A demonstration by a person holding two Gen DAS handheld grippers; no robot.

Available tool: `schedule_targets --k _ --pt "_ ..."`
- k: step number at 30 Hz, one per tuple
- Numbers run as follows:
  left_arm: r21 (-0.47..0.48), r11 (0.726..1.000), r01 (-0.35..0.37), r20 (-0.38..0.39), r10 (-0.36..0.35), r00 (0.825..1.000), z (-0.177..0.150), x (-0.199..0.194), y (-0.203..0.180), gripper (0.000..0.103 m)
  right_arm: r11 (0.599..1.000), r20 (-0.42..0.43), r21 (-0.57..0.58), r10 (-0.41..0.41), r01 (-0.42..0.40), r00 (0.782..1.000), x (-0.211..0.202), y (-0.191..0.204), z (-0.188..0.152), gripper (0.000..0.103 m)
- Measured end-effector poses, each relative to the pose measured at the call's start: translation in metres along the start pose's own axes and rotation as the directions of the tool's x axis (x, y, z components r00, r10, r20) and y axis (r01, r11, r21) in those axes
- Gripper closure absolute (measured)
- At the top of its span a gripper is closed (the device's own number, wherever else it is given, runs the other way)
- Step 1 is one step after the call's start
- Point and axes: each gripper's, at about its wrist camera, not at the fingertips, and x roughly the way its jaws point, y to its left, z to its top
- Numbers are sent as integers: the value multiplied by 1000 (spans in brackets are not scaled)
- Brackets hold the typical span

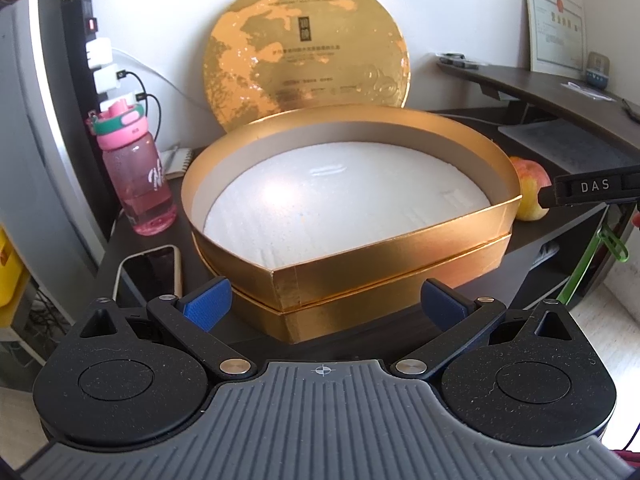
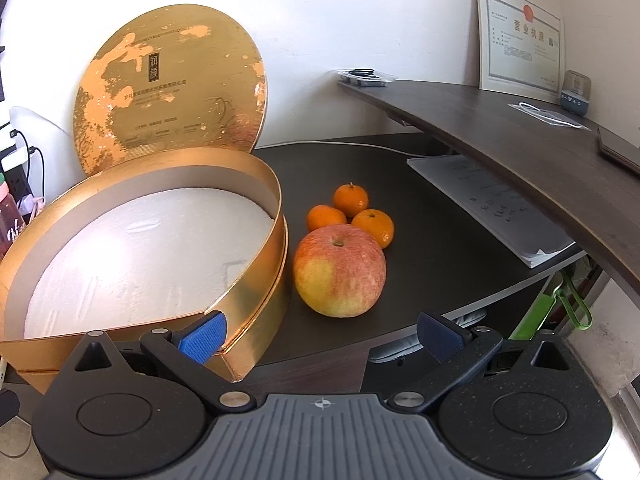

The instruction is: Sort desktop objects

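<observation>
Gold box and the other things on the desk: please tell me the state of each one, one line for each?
Gold box: open, nothing inside on its white liner.
Round lid: off, leaning upright against the wall.
Pink bottle: upright, cap closed.
Phone: lying flat, screen dark.
Apple: whole, on the desk beside the box.
Left tool: open, holds nothing.
Right tool: open, holds nothing.

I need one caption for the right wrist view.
Open right tongs face an apple and three oranges beside the gold box.

framed certificate [image 2: 520, 38] on shelf [image 2: 500, 132] | papers [image 2: 492, 208] beneath | power strip [image 1: 94, 40] left
</observation>
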Motion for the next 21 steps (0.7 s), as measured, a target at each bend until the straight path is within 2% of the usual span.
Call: schedule_targets --k 21 --pt "-8 1000 6 2 -6 1000 -1 -1 3 0 999 -7 -3 38 -38 999 -2 1 0 0"
